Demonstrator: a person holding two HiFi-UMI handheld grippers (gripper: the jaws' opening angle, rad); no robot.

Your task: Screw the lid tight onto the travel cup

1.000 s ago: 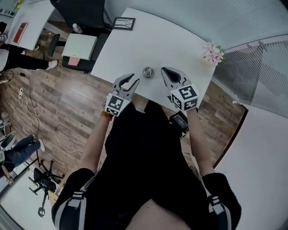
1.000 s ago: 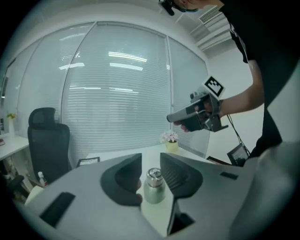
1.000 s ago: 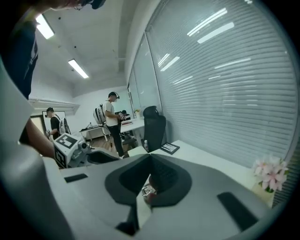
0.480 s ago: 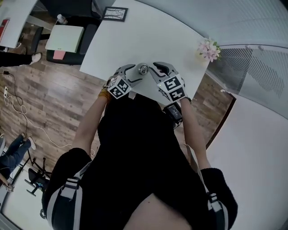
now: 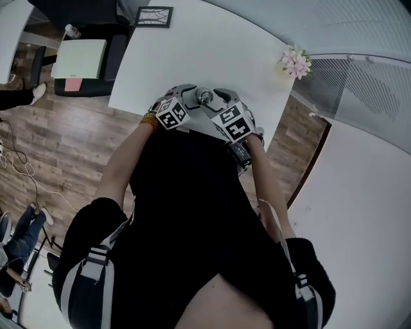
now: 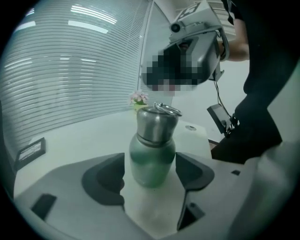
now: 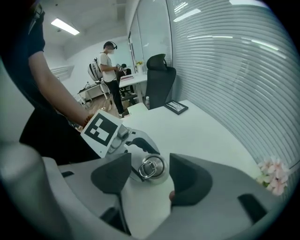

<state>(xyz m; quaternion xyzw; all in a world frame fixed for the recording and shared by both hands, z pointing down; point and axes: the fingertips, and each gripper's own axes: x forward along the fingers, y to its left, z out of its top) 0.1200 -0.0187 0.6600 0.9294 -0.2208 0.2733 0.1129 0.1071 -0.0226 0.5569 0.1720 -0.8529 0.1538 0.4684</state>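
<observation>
A green travel cup [image 6: 152, 150] with a steel lid [image 6: 157, 123] stands upright near the front edge of the white table [image 5: 212, 45]. My left gripper [image 6: 150, 180] is open; its pads flank the cup's body with a small gap on each side. From above, my right gripper [image 7: 150, 180] straddles the lid [image 7: 152, 168] and its ring. Its jaws are opening and the pads stand clear of the lid. In the head view both grippers meet at the cup [image 5: 205, 97], the left gripper [image 5: 187, 97] on its left and the right gripper [image 5: 219, 101] on its right.
Pink flowers [image 5: 294, 63] stand at the table's far right corner. A black picture frame [image 5: 153, 16] lies at the far left. A black device [image 5: 239, 153] hangs by the table's front edge. An office chair [image 7: 158, 79] and a standing person [image 7: 110, 70] are beyond the table.
Both grippers have come in from either side of the cup and now surround it. The left jaws widened around the body; the right jaws, shut a second ago, have opened over the lid.
</observation>
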